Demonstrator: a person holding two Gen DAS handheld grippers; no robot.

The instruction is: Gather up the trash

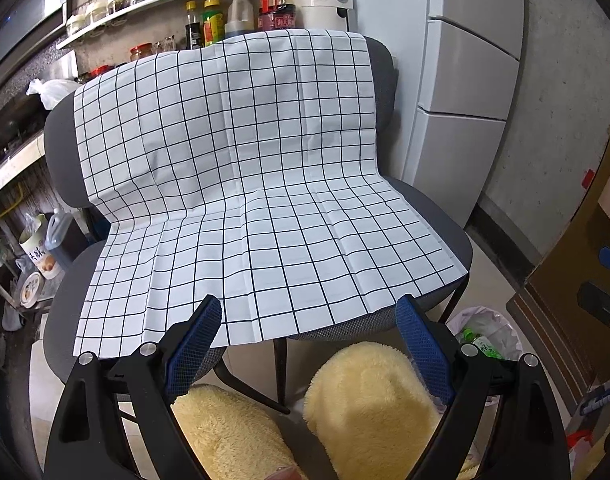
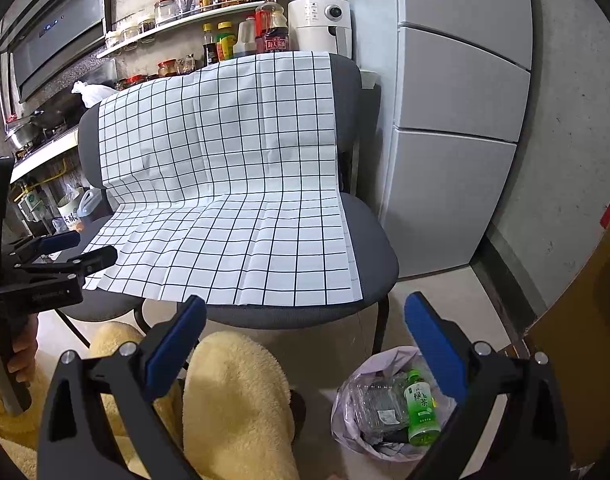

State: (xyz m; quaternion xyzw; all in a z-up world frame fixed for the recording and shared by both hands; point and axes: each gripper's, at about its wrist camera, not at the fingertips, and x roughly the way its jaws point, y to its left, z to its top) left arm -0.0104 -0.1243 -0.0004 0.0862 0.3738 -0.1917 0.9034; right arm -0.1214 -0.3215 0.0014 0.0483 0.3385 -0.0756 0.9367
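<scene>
Both grippers were wide open and held nothing. In the left wrist view, the left gripper with black arms and blue pads (image 1: 307, 340) hung over the front edge of the seat. In the right wrist view, the right gripper with the same blue pads (image 2: 305, 336) hung lower, over the floor, between the seat and the bin.

On the seat lay a white cloth with a black grid of squares (image 2: 225, 208). It ran up the back of the grey padded chairs (image 2: 369, 248) too. No trash showed on the cloth in either view.

Down on the floor, by the front right leg, stood a small bin lined with a pale plastic bag (image 2: 345, 404). Inside it stood a green tea bottle with a green label (image 2: 419, 412) next to a crushed clear plastic bottle (image 2: 379, 402). So at least 2 pieces of trash were already in the bin.

I would guess the job was nearly done or all done, because nothing was left to pick up where the cameras could see. More trash could have been somewhere out of view, though.

Fluffy yellow trousers on the person's legs (image 2: 233, 400) filled the bottom of both views.
</scene>
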